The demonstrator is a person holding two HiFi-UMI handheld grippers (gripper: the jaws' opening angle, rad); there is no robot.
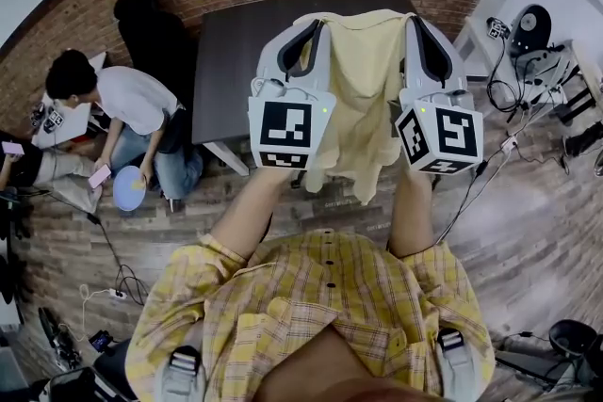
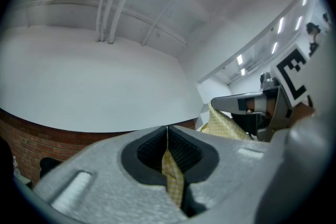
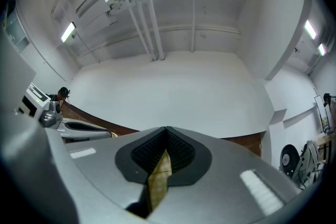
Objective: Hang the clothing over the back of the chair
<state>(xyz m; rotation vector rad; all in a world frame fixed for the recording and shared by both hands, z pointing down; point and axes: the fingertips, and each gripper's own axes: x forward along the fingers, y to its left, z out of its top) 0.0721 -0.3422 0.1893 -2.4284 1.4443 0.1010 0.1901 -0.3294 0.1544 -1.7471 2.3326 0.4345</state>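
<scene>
The left forearm (image 1: pixel 247 214) and right forearm (image 1: pixel 412 214) are bare and reach up from the lower centre of the head view, roughly parallel. They hold the left gripper (image 1: pixel 309 35) and right gripper (image 1: pixel 429 35) side by side in the upper middle, level with each other. The marker cubes face the camera and the jaws point away. Each gripper's jaws are pressed together, pinching a fold of yellow cloth (image 1: pixel 363 89).

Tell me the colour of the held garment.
Pale yellow garment, finely checked; left gripper view shows it best.
</scene>
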